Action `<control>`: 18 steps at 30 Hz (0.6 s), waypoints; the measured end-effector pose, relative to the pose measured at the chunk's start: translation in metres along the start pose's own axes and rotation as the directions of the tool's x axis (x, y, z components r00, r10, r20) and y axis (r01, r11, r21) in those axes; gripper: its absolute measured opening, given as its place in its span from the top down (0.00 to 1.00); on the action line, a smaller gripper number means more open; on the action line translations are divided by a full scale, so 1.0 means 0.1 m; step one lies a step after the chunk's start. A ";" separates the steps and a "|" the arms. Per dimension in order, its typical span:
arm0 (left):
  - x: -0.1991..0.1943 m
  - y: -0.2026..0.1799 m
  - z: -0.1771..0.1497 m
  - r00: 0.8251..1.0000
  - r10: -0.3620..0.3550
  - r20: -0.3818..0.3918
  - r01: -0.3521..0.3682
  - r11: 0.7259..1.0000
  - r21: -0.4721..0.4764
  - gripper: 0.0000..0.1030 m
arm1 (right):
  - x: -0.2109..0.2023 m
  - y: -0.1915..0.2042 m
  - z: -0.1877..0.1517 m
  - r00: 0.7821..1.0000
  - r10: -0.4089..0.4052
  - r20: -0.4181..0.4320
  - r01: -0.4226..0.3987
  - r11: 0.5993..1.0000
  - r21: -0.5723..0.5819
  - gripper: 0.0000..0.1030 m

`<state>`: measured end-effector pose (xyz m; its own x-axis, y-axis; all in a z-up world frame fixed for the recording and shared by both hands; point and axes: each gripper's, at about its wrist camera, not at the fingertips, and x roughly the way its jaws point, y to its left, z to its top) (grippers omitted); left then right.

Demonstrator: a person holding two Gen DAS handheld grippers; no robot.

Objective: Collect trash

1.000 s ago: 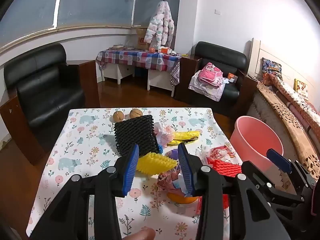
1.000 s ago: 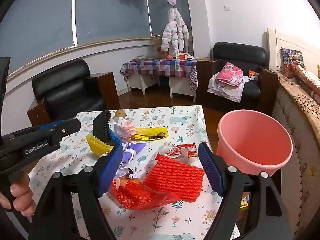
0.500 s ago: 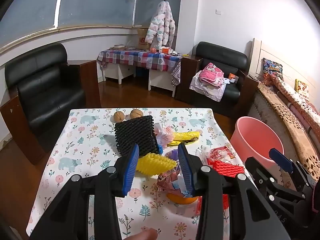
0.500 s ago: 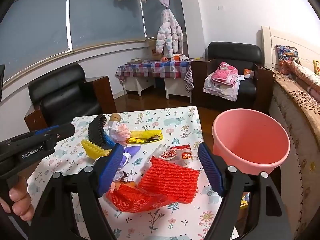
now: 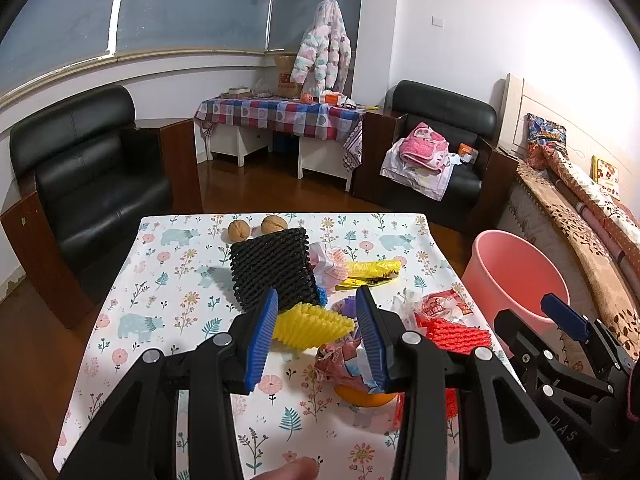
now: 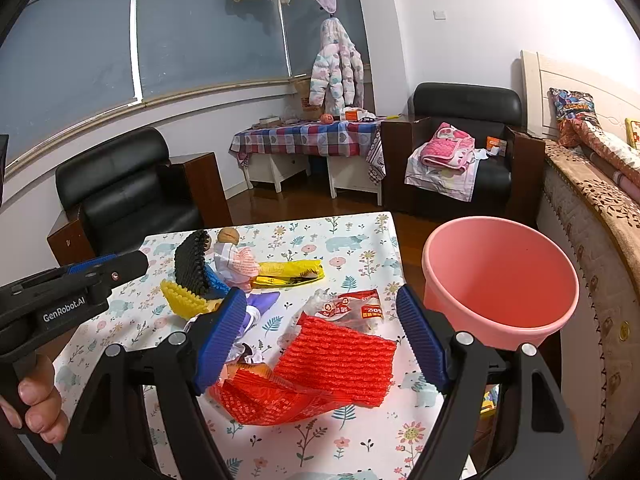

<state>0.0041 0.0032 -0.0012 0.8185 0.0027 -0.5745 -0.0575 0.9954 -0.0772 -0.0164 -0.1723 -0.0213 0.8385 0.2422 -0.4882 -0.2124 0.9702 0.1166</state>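
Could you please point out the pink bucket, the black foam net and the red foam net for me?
pink bucket (image 6: 500,276): right wrist view, inner wall.
black foam net (image 5: 272,266): left wrist view, middle of its face.
red foam net (image 6: 336,354): right wrist view, centre of sheet.

This is a lived-in home sitting room: black leather armchairs (image 5: 92,168) on a wooden floor, a puffy jacket (image 6: 338,76) hanging by the window, a checked-cloth side table (image 5: 280,114), folded laundry (image 6: 444,152) on a chair, and a floral-clothed table (image 5: 160,280).
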 end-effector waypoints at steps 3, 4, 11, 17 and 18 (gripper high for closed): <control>0.01 0.00 0.00 1.000 0.000 -0.002 0.000 1.000 -0.001 0.61 | 0.00 0.00 0.00 1.000 0.000 0.000 0.000 1.000 -0.001 0.24; 0.01 0.00 0.00 1.000 0.000 -0.001 0.000 1.000 -0.001 0.61 | 0.01 0.00 -0.01 1.000 0.000 0.000 0.000 1.000 -0.001 0.24; 0.02 0.01 -0.01 1.000 0.000 -0.003 0.000 1.000 -0.001 0.61 | 0.01 0.00 -0.01 1.000 -0.001 0.000 0.001 1.000 0.000 0.24; 0.06 0.07 -0.04 1.000 0.001 -0.005 -0.001 1.000 0.000 0.61 | 0.00 -0.01 0.00 1.000 -0.002 0.000 0.002 1.000 0.001 0.24; 0.06 0.06 -0.03 1.000 0.000 -0.006 0.000 1.000 -0.001 0.61 | 0.00 -0.01 0.00 1.000 -0.001 -0.001 0.001 1.000 0.001 0.24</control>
<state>0.0065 0.0088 -0.0079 0.8152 0.0022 -0.5791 -0.0581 0.9953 -0.0780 -0.0163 -0.1731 -0.0212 0.8383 0.2414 -0.4889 -0.2111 0.9704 0.1172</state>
